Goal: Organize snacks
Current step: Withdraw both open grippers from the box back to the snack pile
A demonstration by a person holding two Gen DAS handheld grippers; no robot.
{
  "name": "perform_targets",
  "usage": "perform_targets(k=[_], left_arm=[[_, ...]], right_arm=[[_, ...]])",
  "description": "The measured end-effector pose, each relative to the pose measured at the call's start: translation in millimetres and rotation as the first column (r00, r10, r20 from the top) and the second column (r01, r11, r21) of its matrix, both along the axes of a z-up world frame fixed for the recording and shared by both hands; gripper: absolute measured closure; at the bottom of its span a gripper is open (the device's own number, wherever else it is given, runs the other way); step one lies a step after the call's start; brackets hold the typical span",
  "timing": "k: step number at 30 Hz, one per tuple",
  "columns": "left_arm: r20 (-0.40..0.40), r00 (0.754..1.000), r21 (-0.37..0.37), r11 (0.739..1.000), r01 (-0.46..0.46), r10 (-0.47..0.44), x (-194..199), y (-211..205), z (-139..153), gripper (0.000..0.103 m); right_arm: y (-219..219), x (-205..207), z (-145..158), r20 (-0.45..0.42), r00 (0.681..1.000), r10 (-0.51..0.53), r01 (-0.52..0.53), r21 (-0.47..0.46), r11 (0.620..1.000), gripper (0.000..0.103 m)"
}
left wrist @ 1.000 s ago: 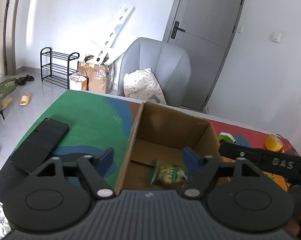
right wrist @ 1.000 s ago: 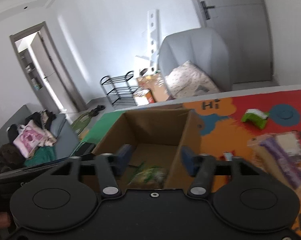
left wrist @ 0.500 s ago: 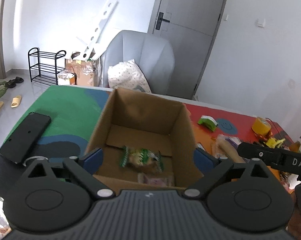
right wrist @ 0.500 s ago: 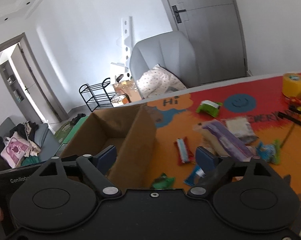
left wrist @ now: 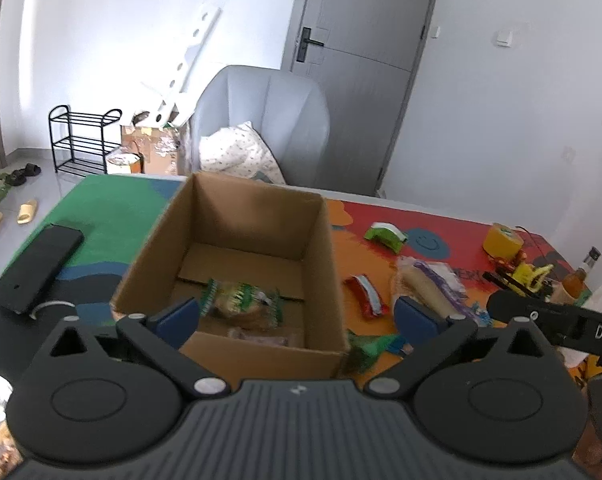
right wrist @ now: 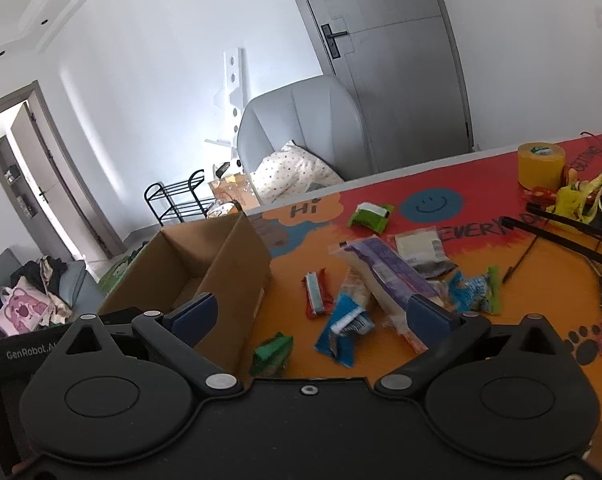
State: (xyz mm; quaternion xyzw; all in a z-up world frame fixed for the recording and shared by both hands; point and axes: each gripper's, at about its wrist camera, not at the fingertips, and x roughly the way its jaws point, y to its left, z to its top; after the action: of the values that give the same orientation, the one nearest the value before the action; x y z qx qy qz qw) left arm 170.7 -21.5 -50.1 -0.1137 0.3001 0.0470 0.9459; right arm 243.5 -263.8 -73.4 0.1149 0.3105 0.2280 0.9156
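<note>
White walls (left wrist: 121,40) enclosed the room, with a grey door (left wrist: 361,80) shut behind a grey armchair (left wrist: 261,120) that held a spotted cushion (left wrist: 237,156). A black shoe rack (left wrist: 81,144) stood on the pale tiled floor (left wrist: 17,196) beside cardboard boxes (left wrist: 149,152). Daylight brightened the left wall.

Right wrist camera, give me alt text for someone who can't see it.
The open, empty right gripper hangs above an orange and red table mat scattered with wrapped snacks, among them a long purple packet and a blue packet. An open cardboard box stands to the left, and a yellow tape roll sits at the far right.
</note>
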Motion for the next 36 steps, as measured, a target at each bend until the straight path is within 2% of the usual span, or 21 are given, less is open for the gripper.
perform_targets(k=[8,13,21,33,36], left_arm=[[0.002,0.999,-0.020,0.999,0.033,-0.033,-7.1,-17.0,-0.6,0.000],[-0.017,0.998,0.019,0.998,0.063,-0.063,-7.7,-35.7,-2.2,0.000],[-0.030,0.995,-0.015,0.996,0.090,-0.090,-7.1,-60.9,-13.2,0.000],[0.000,0.990,0.009,0.990,0.141,-0.141,3.7,-95.5,-24.2,0.003],[0.000,0.990,0.025,0.990,0.140,-0.140,9.3,-100.6,-27.8,0.009]], right_arm=[[-20.1,-8.2,-5.2,0.030,1.000,-0.001,0.002,-0.004,1.000,0.000],[-36.0,-11.5,-5.8,0.047,0.999,-0.008,0.008,0.008,1.000,0.000],[-61.3,-7.7,-20.1,0.035,0.998,-0.044,0.043,0.007,0.999,0.002],[-79.6,1.4,-38.2,-0.007,0.999,-0.052,0.052,0.029,0.998,0.019],[-80.2,7.6,-41.1,-0.015,0.999,-0.039,0.040,0.045,0.998,0.027]])
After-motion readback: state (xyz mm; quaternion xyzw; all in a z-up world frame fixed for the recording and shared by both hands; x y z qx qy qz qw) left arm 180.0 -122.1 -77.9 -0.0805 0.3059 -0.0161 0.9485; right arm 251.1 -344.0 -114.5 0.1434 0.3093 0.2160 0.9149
